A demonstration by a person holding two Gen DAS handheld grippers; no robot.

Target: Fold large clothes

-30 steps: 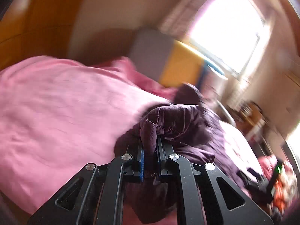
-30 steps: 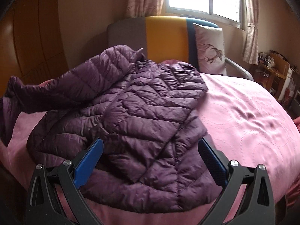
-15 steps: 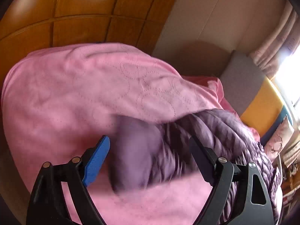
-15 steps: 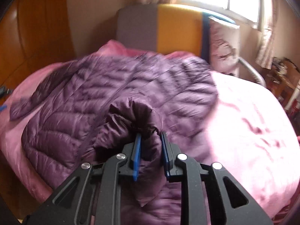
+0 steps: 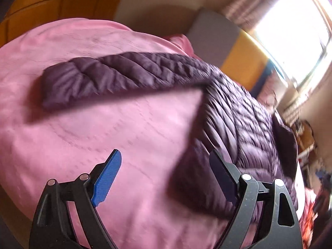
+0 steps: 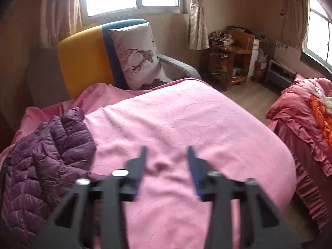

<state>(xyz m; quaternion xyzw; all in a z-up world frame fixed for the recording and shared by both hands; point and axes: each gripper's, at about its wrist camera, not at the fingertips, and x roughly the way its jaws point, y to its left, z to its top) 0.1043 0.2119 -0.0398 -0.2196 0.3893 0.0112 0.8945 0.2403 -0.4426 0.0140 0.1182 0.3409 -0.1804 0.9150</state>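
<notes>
A dark purple quilted puffer jacket lies on the pink bedspread. In the left wrist view one sleeve stretches out flat to the left, and the body runs to the right. My left gripper is open and empty above the bedspread, just left of the jacket's near edge. In the right wrist view the jacket lies at the left. My right gripper is open and empty over bare pink bedspread, to the right of the jacket.
A grey, yellow and blue armchair with a deer-print cushion stands behind the bed. A wooden shelf unit is at the back right. A second bed with red bedding is on the right. Wooden wardrobe panels are at the left.
My left gripper let go of the sleeve, which now lies flat. My right gripper closed on a jacket fold, then released it and swung right over the bare bedspread.
</notes>
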